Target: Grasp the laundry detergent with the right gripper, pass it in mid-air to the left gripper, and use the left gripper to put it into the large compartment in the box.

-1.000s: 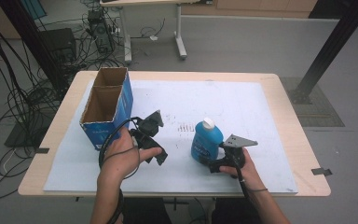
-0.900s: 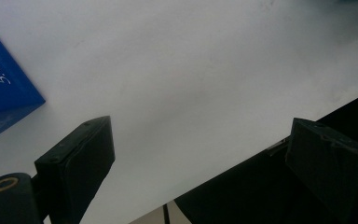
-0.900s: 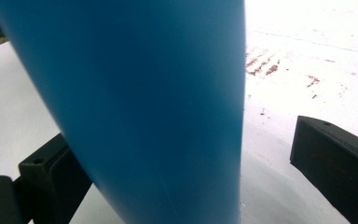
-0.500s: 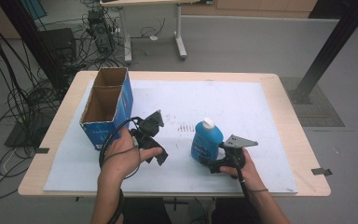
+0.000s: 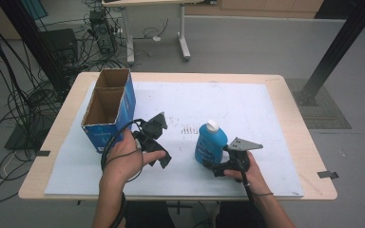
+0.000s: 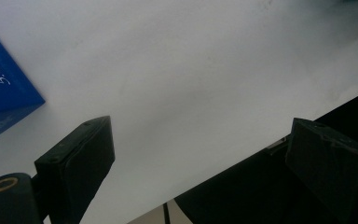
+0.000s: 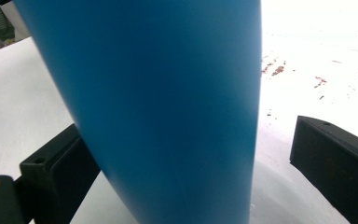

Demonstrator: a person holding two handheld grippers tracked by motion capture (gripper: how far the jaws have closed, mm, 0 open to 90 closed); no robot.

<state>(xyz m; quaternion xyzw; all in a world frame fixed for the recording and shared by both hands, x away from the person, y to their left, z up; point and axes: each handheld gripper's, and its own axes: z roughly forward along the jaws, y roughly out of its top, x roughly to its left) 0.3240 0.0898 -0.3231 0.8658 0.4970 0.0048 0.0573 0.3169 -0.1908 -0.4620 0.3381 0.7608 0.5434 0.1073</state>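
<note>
A blue bottle [image 5: 210, 144] with a white cap was seen upright on the white sheet [image 5: 266, 109] covering the bench [image 5: 294, 95], near centre and toward the near edge. The right gripper [image 5: 217, 167] was set low at the bottle's near right side. In the right gripper view its jaws were spread wide, the bottle [image 7: 168, 107] standing between them; the left jaw lay close against the bottle, the right one stood well apart, so nothing was gripped. The low approach was judged to suit a grasp on the body. The left gripper [image 5: 160, 156] was held near the blue carton [image 5: 108, 111], which stood open-topped at the left; its jaws were wide apart over bare sheet, holding nothing, probably kept ready to steady the carton.
</note>
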